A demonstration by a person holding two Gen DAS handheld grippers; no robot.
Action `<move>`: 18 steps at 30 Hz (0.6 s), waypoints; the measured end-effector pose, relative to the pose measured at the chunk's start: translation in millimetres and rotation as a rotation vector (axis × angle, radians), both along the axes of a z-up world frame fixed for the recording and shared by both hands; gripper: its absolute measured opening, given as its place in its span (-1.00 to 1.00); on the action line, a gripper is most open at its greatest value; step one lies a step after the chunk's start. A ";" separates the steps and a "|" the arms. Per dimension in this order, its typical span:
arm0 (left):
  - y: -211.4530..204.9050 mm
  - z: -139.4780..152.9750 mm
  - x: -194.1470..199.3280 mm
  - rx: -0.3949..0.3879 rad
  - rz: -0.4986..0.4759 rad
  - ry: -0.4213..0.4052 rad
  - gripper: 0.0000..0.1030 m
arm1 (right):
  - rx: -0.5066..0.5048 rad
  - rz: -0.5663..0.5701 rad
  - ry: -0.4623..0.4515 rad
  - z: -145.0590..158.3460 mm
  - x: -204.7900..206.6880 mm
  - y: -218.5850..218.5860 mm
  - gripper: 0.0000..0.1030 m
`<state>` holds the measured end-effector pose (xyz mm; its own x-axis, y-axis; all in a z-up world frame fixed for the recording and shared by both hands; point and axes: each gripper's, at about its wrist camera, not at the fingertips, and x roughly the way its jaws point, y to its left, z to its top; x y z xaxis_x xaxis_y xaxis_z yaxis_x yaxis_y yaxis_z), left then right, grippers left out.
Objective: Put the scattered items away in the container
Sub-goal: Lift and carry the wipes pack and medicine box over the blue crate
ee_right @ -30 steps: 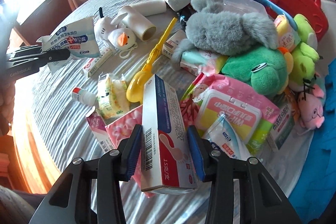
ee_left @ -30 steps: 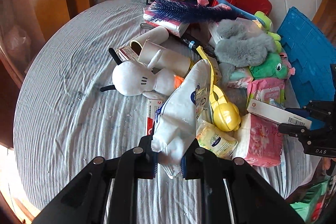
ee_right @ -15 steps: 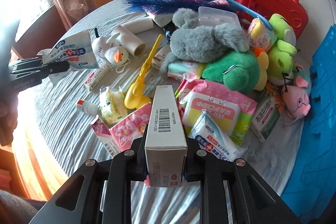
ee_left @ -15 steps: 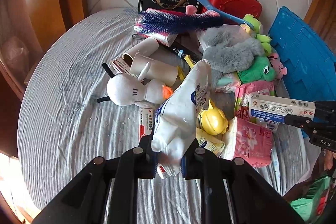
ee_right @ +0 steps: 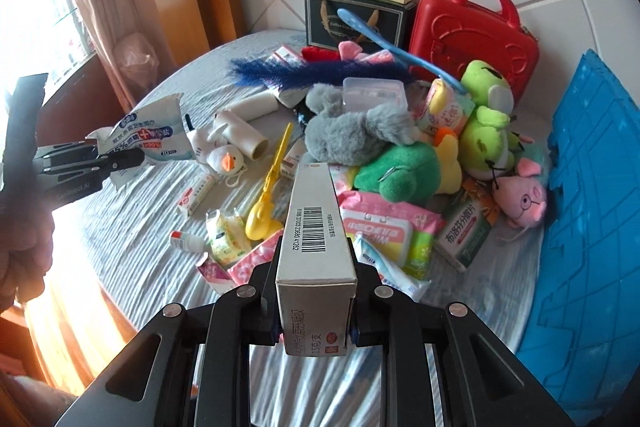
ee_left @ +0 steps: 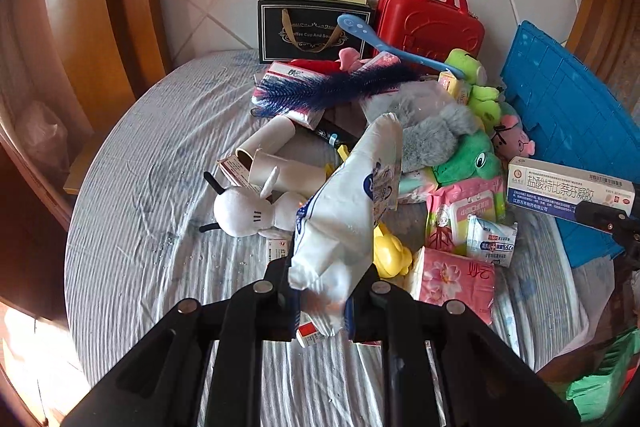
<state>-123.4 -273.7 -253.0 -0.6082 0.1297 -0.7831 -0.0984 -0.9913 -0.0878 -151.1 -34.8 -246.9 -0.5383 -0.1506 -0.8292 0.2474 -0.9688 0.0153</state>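
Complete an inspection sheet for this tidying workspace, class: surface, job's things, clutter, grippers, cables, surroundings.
Surface: round table under wrinkled grey striped cloth.
Job's things: blue crate at the table's right edge; wet-wipe pack and medicine box lifted.
Clutter: grey plush, green frog plush, blue brush, yellow scissors, red case heaped together.
Grippers: left gripper clamps the pack; right gripper clamps the box.
Cables: nothing seen.
Surroundings: tiled wall, wooden frame, curtain.

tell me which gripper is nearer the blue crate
Right. The right gripper, holding a box, is beside the blue crate; the left gripper is across the pile.
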 end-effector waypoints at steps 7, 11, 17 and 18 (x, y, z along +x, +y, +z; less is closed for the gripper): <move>17.1 54.5 7.8 -0.012 -0.003 0.078 -0.70 | -0.044 -0.064 0.053 44.3 21.2 16.7 -0.57; 29.6 87.7 13.2 -0.013 -0.010 0.133 -0.70 | -0.065 -0.085 0.091 69.6 35.2 26.5 -0.57; 47.2 131.1 22.4 -0.005 -0.028 0.208 -0.70 | -0.088 -0.098 0.155 105.5 54.6 39.7 -0.57; 49.5 137.1 24.6 -0.005 -0.032 0.218 -0.70 | -0.093 -0.099 0.166 111.4 57.6 42.0 -0.57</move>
<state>-98.8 -224.2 -115.9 -0.7588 0.1480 -0.6343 -0.1455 -0.9877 -0.0564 -93.5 7.2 -135.6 -0.6826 -0.1622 -0.7126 0.1576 -0.9848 0.0731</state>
